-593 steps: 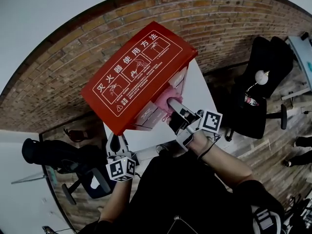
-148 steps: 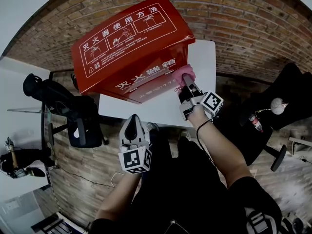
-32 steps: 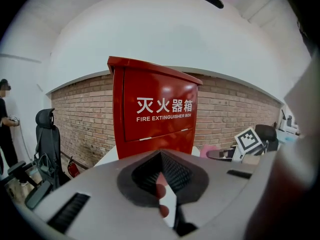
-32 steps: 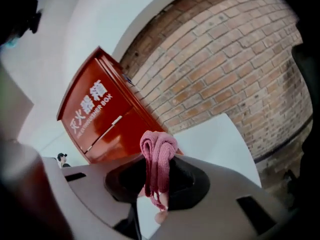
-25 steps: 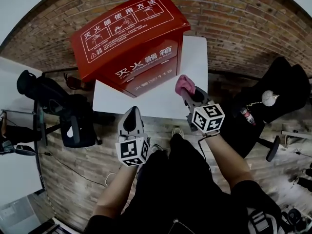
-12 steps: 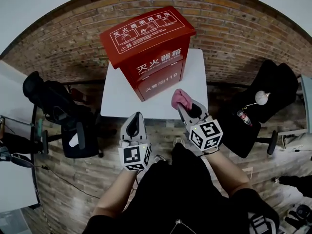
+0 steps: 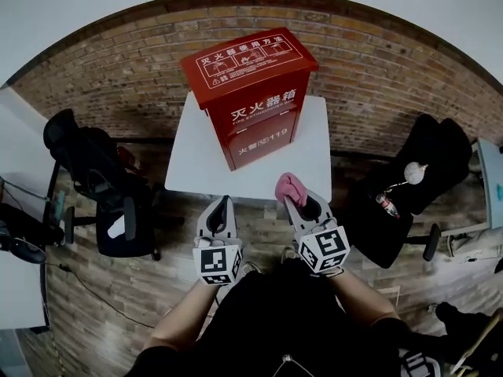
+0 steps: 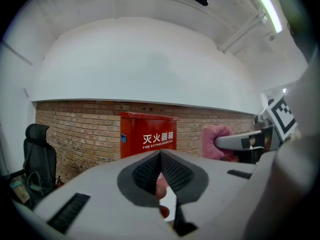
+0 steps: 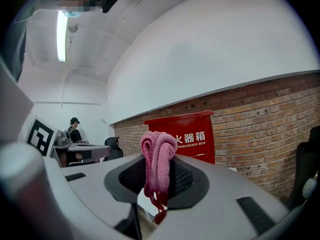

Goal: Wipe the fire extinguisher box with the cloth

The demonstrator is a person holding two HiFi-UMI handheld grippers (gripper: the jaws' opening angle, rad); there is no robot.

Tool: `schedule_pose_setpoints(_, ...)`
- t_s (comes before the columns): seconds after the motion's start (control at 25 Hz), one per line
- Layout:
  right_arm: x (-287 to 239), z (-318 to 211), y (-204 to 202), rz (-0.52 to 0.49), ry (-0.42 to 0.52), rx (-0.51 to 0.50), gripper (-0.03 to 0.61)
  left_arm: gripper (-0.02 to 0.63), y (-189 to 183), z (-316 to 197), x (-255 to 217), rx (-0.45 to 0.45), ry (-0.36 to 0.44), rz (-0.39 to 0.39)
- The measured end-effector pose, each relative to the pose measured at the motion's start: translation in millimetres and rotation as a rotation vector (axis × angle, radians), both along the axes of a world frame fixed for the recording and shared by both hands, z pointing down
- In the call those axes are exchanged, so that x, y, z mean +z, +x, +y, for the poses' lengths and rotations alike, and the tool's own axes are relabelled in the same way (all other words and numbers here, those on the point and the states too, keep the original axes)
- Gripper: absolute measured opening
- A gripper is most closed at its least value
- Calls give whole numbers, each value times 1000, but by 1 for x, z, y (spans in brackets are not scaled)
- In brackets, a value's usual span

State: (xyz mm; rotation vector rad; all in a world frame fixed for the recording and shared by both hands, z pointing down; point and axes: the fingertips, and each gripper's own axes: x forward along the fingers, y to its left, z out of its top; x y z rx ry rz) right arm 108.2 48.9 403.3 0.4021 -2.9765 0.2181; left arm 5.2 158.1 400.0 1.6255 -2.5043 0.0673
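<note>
One fuzzy pink cloth (image 9: 158, 151) bulges from the right gripper's (image 7: 296, 202) jaws.

The red fire extinguisher box (image 7: 250, 93) looks like painted sheet metal, smooth with a faint sheen, and its white lettering is printed flat. The pink cloth (image 9: 157, 156) is soft and thick, looped like towelling, with loose threads hanging at its lower edge. The white rectangular desk (image 7: 314, 151) has a smooth matt top. The left gripper (image 7: 222, 206) and right gripper (image 7: 292, 195) are matt grey plastic, and their jaws carry dark, finely ribbed pads (image 9: 132, 176). The far brick wall (image 7: 118, 77) is rough and matt.
</note>
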Motion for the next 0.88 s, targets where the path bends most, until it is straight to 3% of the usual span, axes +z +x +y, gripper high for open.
schedule_pose_setpoints(0.28,-14,10,2,6,52,-85,103,28,16,0,-17,-51,43,-16)
schedule_pose_setpoints(0.88,-21,2,2,-12,52,-87,103,28,27,8,-23,-55,58,-40)
